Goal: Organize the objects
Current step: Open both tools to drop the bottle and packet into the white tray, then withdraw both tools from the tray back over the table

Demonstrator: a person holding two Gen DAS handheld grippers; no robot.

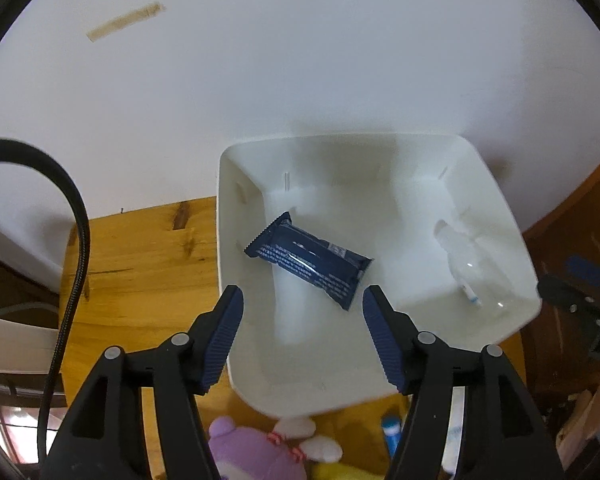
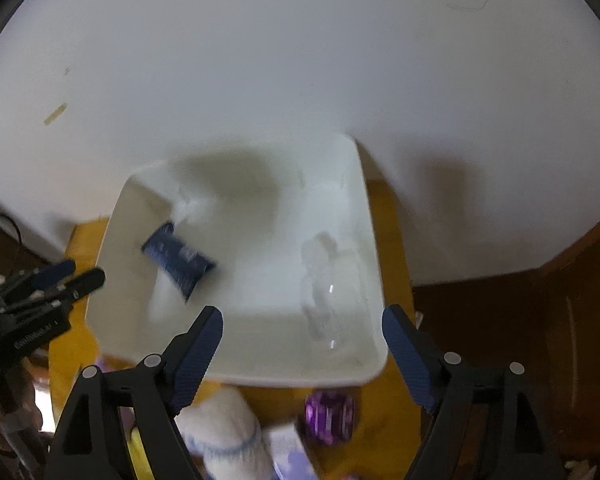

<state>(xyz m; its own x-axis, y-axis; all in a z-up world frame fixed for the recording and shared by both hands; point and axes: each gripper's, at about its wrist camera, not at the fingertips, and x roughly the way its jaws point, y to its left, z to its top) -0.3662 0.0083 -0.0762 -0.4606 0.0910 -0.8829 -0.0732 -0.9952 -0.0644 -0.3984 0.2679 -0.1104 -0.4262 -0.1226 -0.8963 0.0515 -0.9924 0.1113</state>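
Note:
A white plastic bin (image 1: 236,168) stands on a wooden table against the wall. Inside it lies a dark blue snack packet (image 1: 308,266), and to its right a clear plastic bottle (image 1: 466,268) lies on its side. My left gripper (image 1: 302,304) hovers open above the bin's near half, with nothing between its fingers. In the right wrist view the same bin (image 2: 374,264) holds the blue packet (image 2: 178,258) and the clear bottle (image 2: 320,296). My right gripper (image 2: 302,324) hangs open and empty over the bin's near rim. The left gripper (image 2: 66,276) also shows at the left edge.
In front of the bin lie a purple plush toy (image 1: 244,452), a white-and-blue item (image 1: 392,428), a white plush (image 2: 224,428) and a purple faceted object (image 2: 330,416). A black cable (image 1: 76,240) curves at the left. The wooden table (image 1: 140,264) extends left of the bin.

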